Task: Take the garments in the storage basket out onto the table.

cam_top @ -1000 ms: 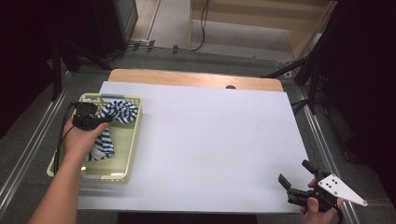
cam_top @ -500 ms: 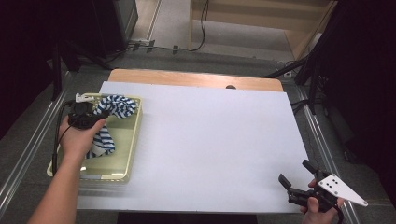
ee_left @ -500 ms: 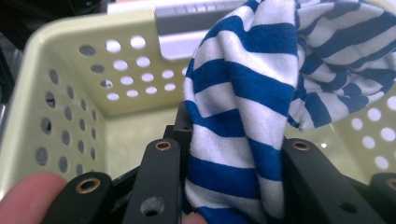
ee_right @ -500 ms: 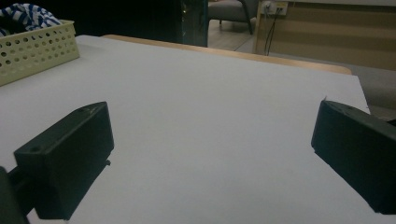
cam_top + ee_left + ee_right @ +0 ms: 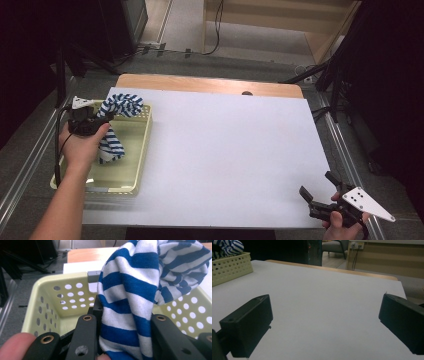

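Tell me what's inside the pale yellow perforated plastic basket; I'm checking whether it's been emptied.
A blue-and-white striped cloth hangs into the pale yellow perforated plastic basket, gripped by the left gripper. The person's hand covers part of the floor.

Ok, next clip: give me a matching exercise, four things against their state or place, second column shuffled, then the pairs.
Things:
1. left gripper
2. right gripper
3. striped cloth
4. basket

States:
A. pale yellow, perforated, at the table's left edge
B. open, nothing between its fingers
C. blue and white, lifted partly out of the basket
D. closed on fabric

Pairs: 1-D, 2-B, 3-C, 4-A
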`<control>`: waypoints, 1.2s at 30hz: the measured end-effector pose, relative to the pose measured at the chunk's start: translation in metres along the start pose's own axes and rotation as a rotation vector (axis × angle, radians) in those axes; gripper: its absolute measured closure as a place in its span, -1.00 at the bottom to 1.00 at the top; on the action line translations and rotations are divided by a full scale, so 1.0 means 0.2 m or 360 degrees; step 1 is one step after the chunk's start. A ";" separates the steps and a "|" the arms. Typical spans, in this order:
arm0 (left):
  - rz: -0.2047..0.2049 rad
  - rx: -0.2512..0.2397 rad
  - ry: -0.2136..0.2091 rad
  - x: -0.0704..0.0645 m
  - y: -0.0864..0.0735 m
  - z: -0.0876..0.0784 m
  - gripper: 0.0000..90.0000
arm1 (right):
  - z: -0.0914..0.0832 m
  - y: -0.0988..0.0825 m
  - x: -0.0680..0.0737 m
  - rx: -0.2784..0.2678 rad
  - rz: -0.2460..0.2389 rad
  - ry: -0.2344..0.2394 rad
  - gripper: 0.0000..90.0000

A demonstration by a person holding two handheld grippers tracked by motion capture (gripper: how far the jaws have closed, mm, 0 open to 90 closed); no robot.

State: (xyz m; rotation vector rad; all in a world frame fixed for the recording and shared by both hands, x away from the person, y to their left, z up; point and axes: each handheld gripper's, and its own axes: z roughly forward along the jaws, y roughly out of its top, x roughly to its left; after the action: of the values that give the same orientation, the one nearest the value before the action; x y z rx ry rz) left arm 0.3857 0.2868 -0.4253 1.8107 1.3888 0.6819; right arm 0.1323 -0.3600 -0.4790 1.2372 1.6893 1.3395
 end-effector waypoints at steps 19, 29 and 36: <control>-0.0035 -0.0133 0.0005 0.00 0.02 -0.05 0.56 | 0.00 -0.01 -0.02 -0.0016 0.0017 -0.0021 -1.00; -0.0058 -0.0200 0.0000 -0.01 0.03 -0.08 0.56 | 0.00 -0.02 -0.03 -0.0019 0.0024 -0.0036 -1.00; -0.0090 -0.0263 -0.0014 -0.02 0.06 -0.11 0.56 | 0.00 -0.02 -0.03 -0.0022 0.0027 -0.0032 -1.00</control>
State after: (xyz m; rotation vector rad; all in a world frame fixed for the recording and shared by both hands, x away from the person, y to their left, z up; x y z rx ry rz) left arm 0.3741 0.2870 -0.4021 1.6378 1.3326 0.7357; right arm 0.1336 -0.3659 -0.4841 1.2555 1.6563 1.3423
